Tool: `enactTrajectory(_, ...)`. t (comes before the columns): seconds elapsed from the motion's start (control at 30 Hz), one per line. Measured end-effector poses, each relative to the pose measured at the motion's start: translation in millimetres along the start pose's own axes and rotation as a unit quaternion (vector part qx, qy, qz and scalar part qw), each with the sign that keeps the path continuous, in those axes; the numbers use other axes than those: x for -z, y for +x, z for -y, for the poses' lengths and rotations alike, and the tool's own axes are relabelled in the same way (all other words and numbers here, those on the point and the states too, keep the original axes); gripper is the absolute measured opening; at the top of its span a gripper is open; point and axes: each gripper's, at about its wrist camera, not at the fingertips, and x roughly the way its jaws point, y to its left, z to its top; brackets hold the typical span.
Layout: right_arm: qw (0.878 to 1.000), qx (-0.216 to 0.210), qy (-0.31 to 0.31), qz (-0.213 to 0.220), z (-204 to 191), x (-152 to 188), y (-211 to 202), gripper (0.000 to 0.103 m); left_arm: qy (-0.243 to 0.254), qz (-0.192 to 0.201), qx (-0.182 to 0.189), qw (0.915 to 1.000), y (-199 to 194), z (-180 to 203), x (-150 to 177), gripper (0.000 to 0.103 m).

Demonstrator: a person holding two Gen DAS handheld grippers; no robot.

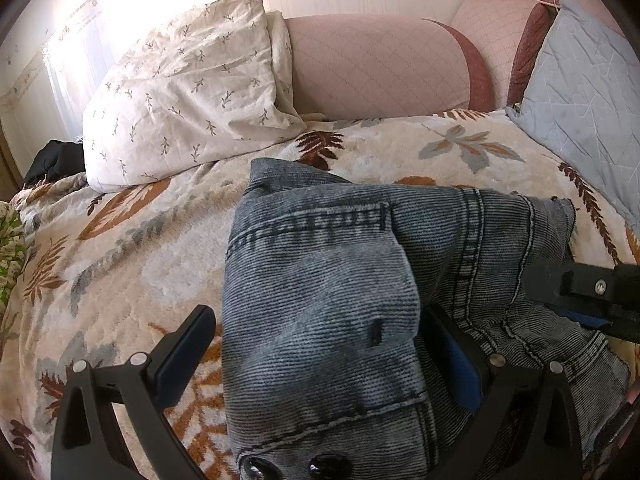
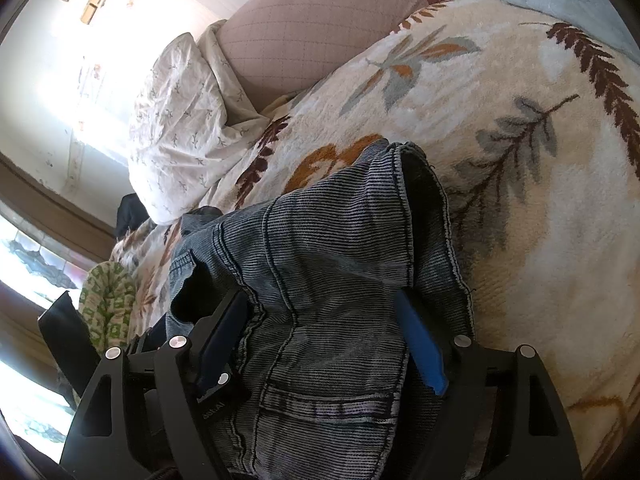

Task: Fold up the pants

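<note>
Left wrist view: the left gripper [image 1: 316,356] has its jaws spread wide, the grey jeans [image 1: 344,280] bunched between them on the leaf-patterned blanket [image 1: 132,248]; a white pillow [image 1: 188,96] lies at 11 o'clock.

Right wrist view: the right gripper [image 2: 324,344] also stands with jaws apart around the jeans [image 2: 320,264], the blanket [image 2: 540,200] at 2 o'clock.

Your left gripper [image 1: 316,356] has its fingers spread wide, with the bunched grey denim pants [image 1: 344,288] lying between them; the left finger [image 1: 180,360] stands clear of the cloth over the leaf-patterned blanket [image 1: 132,248], while the right one is partly buried in folds. Your right gripper [image 1: 588,296] reaches in from the right edge against the pants; its state cannot be made out. Behind sit a sprigged white pillow [image 1: 188,96], a pink quilted bolster [image 1: 376,72] and a pale blue cushion [image 1: 580,92].
</note>
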Motion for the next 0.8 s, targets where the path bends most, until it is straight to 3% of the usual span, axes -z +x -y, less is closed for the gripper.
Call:
enactTrajectory(0.27,0.999,-0.022,0.031,-0.005,1,-3,-9,0.077,0.001,0.019,-0.012,0.9998,-6,0,4,0.103)
enactTrajectory(0.53,0.997,-0.067,0.015,0.028,-12,-6,-37,0.079,0.007,0.032,-0.030,0.9990,-10,5,6,0.103)
enactTrajectory(0.67,0.996,-0.073,0.007,0.052,-16,-9,-49,0.079,0.008,0.033,-0.034,0.9988,-12,5,6,0.103)
enactTrajectory(0.8,0.997,-0.046,0.001,0.061,-13,-12,-52,0.079,0.022,0.029,-0.045,0.9983,-20,7,2,0.103)
